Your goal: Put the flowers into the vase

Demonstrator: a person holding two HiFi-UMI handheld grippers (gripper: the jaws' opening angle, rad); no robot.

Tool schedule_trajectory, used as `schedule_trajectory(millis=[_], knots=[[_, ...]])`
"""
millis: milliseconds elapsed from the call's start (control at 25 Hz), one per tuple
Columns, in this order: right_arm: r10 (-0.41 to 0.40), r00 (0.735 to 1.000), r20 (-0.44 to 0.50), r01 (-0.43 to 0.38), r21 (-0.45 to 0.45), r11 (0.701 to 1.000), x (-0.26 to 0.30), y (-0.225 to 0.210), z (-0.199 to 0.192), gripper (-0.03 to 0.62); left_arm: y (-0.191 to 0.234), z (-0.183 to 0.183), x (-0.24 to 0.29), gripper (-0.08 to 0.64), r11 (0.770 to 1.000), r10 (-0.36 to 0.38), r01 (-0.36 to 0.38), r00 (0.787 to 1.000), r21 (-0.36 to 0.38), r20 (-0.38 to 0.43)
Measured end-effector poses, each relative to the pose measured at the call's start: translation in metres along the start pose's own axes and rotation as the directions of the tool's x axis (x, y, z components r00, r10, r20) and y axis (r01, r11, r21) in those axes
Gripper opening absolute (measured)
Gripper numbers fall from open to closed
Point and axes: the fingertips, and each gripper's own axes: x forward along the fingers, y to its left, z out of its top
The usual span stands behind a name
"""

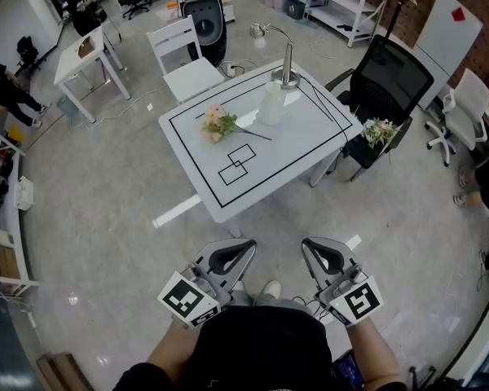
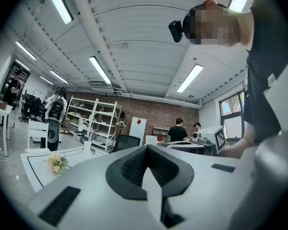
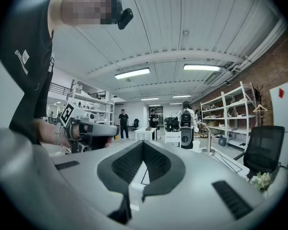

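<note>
Head view: the flowers (image 1: 218, 125) lie on the white table (image 1: 301, 149), near the white vase (image 1: 271, 104) but apart from it. The vase seems to stand upright beside a desk lamp (image 1: 287, 59). Well before the table, the left gripper (image 1: 244, 248) and the right gripper (image 1: 310, 247) are side by side, each with jaws closed together and nothing between them.

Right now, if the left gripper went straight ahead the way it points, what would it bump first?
Nothing close: the left gripper, jaws shut, points across the floor. Probably the black office chair beside the white table comes first, but depth is unclear.
</note>
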Motion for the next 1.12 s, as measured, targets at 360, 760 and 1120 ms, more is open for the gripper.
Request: schedule_trajectory(millis=[360, 760, 1120], knots=[[-0.015, 1.0, -0.019, 0.015, 0.002, 1.0, 0.022, 0.008, -0.003, 0.011, 0.02, -0.001, -0.015, 0.005, 1.0, 0.009, -0.009, 1.0, 0.0, -0.008], [-0.062, 0.998, 0.004, 0.061, 0.037, 0.997, 0.05, 0.006, -0.003, 0.011, 0.047, 0.002, -0.036, 0.005, 0.999, -0.039, 0.038, 0.999, -0.021, -0.006], [-0.11, 0.994, -0.025, 0.11, 0.007, 0.994, 0.082, 0.019, -0.006, 0.011, 0.092, -0.01, -0.061, 0.005, 0.999, -0.012, 0.011, 1.0, -0.043, -0.01]])
